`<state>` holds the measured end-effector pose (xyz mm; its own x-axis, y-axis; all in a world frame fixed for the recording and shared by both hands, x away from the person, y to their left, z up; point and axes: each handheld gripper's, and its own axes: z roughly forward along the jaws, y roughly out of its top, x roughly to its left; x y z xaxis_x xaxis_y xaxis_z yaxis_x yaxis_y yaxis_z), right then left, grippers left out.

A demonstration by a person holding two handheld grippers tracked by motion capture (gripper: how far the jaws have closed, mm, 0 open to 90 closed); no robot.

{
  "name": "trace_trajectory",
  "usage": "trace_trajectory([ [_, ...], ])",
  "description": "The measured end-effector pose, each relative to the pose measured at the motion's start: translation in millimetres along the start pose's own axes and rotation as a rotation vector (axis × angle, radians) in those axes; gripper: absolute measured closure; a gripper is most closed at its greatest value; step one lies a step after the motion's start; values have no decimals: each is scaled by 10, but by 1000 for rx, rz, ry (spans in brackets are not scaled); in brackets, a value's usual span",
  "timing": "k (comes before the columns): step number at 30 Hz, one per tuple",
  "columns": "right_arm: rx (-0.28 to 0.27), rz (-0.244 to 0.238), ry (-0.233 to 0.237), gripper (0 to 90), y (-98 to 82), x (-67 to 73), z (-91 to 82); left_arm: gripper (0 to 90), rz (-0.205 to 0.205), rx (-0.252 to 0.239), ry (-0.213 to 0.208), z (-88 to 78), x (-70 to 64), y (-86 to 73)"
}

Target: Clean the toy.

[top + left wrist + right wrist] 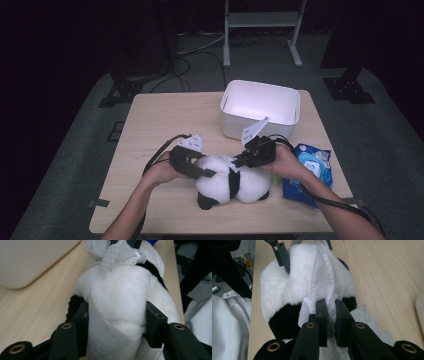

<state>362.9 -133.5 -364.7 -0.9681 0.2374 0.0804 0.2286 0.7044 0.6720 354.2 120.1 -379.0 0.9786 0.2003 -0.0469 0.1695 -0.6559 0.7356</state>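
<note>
A black-and-white plush panda (232,185) lies on the wooden table (160,120) near its front edge. A thin white wipe (110,340) is draped over its white body (120,290). My left gripper (205,172) comes in from the left. Its jaws press into both sides of the panda's body over the wipe, as the left gripper view (117,320) shows. My right gripper (240,161) reaches in from the right, and its jaws (330,307) are shut on a bunched fold of the wipe (322,280) on top of the panda (277,290).
A white plastic bin (260,102) stands at the back right of the table. A blue packet of wipes (310,170) lies at the right edge, beside my right hand. Bare tabletop stretches to the left and behind the panda.
</note>
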Motion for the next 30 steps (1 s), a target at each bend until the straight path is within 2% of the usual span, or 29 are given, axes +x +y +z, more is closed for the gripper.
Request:
trace_trajectory([
  [4,-6,-6,-14,821,45,-28,-34,515,67,-17,19,-36,18,20],
  [7,-31,6,-30,821,84,-66,-82,527,123,-18,59,-86,16,71],
  [8,-37,6,-35,821,96,-79,-96,530,152,-9,89,-112,16,99],
  [10,-65,21,-50,821,130,-115,-131,533,193,11,119,-146,19,135],
  [12,-82,31,-57,819,146,-158,-145,534,206,20,116,-156,12,137],
  [14,-82,46,-36,819,139,-188,-119,531,207,15,113,-154,1,114],
  [17,-40,37,-7,820,100,-157,-6,460,153,0,92,-165,3,76],
  [18,-38,39,-1,820,85,-144,19,407,124,-1,76,-171,7,73],
  [19,-41,45,6,821,75,-133,33,305,99,-12,76,-181,4,81],
  [20,-40,44,8,821,71,-119,42,252,71,-14,73,-197,6,93],
  [21,-37,38,8,822,69,-107,48,193,43,-16,53,-209,14,109],
  [23,-29,28,18,822,76,-83,55,151,12,-39,48,-232,21,144],
  [25,-20,14,16,822,86,-48,55,71,-21,-11,42,-226,46,175],
  [26,-15,5,20,822,89,-34,55,70,-23,-8,47,-214,58,181],
  [28,-9,-8,26,822,91,0,55,12,-61,6,31,-170,75,180],
  [30,-3,-23,35,822,87,38,55,11,-72,18,-6,-124,83,164],
])
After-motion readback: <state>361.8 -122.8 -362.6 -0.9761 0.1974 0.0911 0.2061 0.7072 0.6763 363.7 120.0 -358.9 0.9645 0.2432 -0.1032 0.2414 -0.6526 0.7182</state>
